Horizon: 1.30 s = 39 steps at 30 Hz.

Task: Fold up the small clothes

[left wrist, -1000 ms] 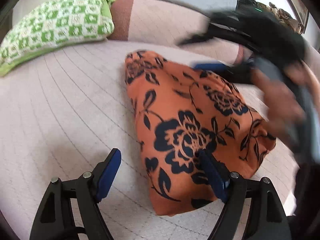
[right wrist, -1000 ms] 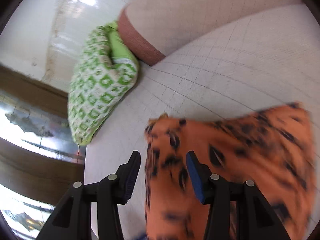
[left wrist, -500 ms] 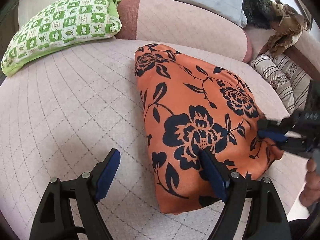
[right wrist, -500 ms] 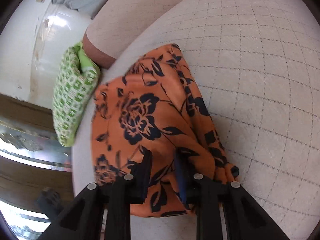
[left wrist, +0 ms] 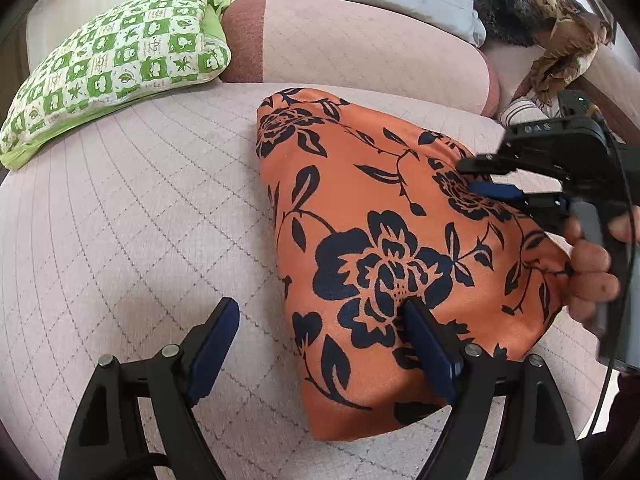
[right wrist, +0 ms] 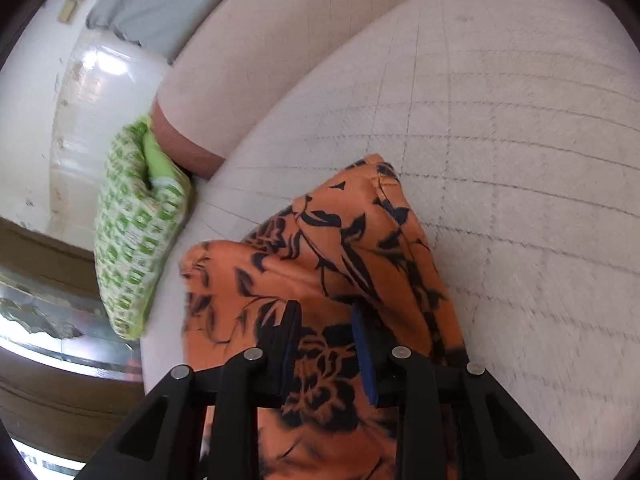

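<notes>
Quilted sofa seat (left wrist: 132,216) carries the orange floral garment (left wrist: 372,216); your left gripper (left wrist: 320,344) gapes wide, your right gripper (right wrist: 326,344), jaws just reopening slightly, pinches that cloth.

Both grippers, left gripper (left wrist: 320,344) and right gripper (right wrist: 326,344): black frames, blue-padded jaws, silver screws (2 per side).

Orange garment (left wrist: 372,248) with dark navy floral print, folded into a tapering bundle, lying on the quilted cushion, right of centre.
</notes>
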Motion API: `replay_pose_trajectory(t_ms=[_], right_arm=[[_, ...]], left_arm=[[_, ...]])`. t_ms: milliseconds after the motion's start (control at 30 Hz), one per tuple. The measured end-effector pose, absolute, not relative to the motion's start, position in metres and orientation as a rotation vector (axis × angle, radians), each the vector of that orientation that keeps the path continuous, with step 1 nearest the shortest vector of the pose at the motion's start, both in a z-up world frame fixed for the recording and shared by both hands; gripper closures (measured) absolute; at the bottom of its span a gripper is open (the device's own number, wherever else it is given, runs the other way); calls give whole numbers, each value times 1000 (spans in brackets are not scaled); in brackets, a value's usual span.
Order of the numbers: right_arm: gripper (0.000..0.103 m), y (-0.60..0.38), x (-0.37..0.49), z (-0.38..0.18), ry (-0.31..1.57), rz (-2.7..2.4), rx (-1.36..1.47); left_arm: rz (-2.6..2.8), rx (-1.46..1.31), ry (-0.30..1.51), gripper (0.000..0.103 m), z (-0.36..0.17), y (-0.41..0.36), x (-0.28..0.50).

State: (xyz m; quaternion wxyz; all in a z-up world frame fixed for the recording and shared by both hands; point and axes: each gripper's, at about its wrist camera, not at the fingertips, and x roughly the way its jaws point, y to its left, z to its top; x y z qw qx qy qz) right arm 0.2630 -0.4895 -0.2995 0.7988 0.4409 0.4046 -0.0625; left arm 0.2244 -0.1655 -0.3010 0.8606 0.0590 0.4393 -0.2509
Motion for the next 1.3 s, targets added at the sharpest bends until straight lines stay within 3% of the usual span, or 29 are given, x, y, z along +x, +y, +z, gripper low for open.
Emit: replay_pose_trajectory(t_ms=[400, 700, 1000, 1100, 1300], right_arm=[[70, -465, 220, -261, 841, -47, 908], [64, -446, 221, -284, 968, -84, 813], [52, -472, 202, -259, 810, -28, 879], [50, -476, 197, -250, 775, 5, 872], [49, -482, 209, -283, 899, -35, 906]], left_arm=[[-503, 118, 922, 16, -301, -166, 221], [-506, 103, 938, 16, -301, -167, 223], [-534, -22, 833, 16, -266, -152, 233], [-445, -27, 873, 16, -279, -148, 250], [-401, -110, 948, 9, -302, -147, 263]])
